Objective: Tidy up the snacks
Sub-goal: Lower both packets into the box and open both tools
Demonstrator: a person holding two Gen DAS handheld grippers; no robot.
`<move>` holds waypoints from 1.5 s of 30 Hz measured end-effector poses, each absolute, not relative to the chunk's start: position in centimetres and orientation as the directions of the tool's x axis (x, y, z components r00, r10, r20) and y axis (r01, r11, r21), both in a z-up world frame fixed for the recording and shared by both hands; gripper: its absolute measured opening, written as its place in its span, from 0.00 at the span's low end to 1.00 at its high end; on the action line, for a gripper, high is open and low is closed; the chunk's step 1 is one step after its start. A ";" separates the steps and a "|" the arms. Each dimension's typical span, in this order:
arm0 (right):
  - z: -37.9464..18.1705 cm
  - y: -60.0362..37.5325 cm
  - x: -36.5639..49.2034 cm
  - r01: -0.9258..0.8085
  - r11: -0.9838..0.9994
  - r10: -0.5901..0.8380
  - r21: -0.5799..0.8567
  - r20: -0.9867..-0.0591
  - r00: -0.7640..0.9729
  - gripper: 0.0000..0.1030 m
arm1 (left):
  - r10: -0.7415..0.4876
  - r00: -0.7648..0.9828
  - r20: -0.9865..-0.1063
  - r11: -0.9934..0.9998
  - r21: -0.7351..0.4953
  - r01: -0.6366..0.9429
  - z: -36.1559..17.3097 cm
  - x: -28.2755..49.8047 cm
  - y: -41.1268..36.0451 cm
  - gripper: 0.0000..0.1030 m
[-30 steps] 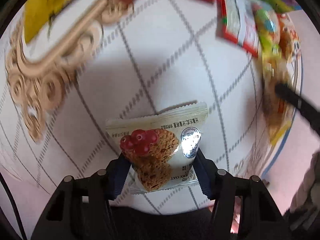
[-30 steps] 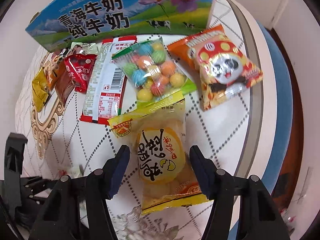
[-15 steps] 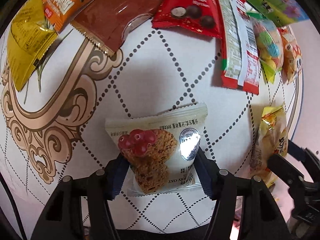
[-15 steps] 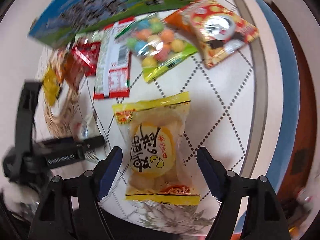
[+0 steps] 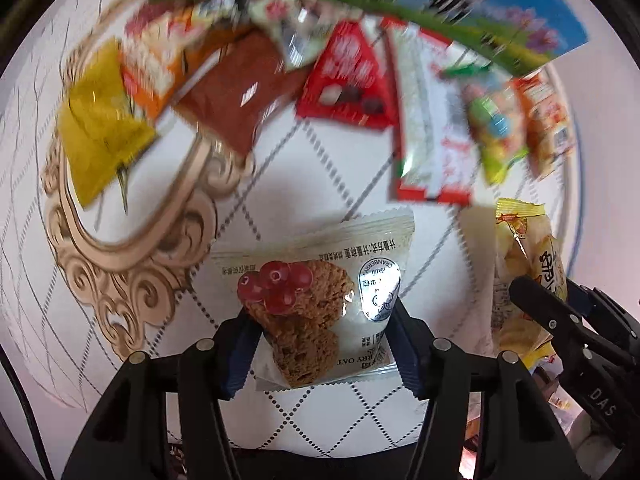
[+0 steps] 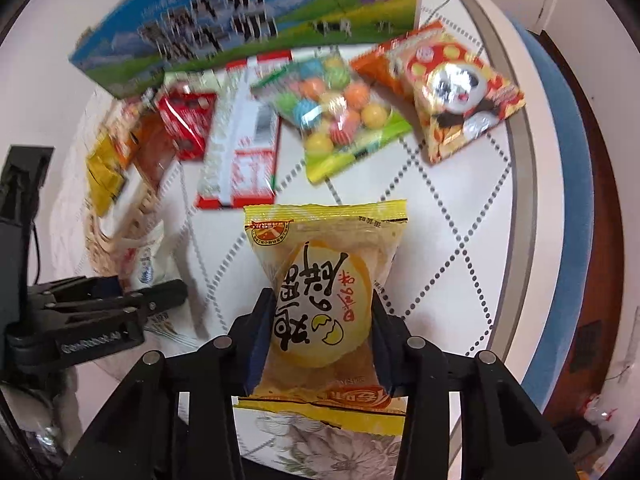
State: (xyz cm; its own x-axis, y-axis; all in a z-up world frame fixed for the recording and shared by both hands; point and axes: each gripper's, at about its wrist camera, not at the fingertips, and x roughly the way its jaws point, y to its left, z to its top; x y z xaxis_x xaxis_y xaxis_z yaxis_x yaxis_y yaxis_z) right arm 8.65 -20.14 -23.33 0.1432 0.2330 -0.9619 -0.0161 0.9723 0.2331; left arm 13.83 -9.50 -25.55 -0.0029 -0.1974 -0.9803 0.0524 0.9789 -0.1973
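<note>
Left tool (image 5: 320, 344): clenched on my oat cookie pack (image 5: 320, 300), above the tabletop (image 5: 320, 168). Right tool (image 6: 320, 340): clenched on my yellow cake pack (image 6: 324, 300). Risk: slick wrappers, edge-pinched, may slip; packs could collide with the snack row (image 6: 248, 136).

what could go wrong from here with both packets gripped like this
Both grips look squeezed: the left hand-held gripper pinches the cranberry oat packet and the right hand-held gripper pinches the yellow egg cake packet across its middle, so the soft contents might get crushed. The two held packets sit close side by side, so the grippers could bump. Setting either down carelessly might disturb the snack row by the milk box.
</note>
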 end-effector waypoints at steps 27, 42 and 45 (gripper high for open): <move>-14.4 -21.2 39.8 -0.001 0.993 0.111 0.122 -0.901 0.419 0.44 | -0.060 0.229 -0.972 0.993 -0.035 0.112 -13.7 43.6 -5.1 0.55; -19.0 -19.8 43.9 0.024 0.998 0.046 0.057 -0.947 0.318 0.94 | -0.083 0.197 -0.977 0.995 -0.070 0.072 -17.7 48.4 -3.2 0.94; -19.3 -19.8 43.4 0.034 0.997 0.050 0.063 -0.952 0.303 0.94 | -0.077 0.205 -0.976 0.996 -0.064 0.067 -17.6 47.8 -3.2 0.94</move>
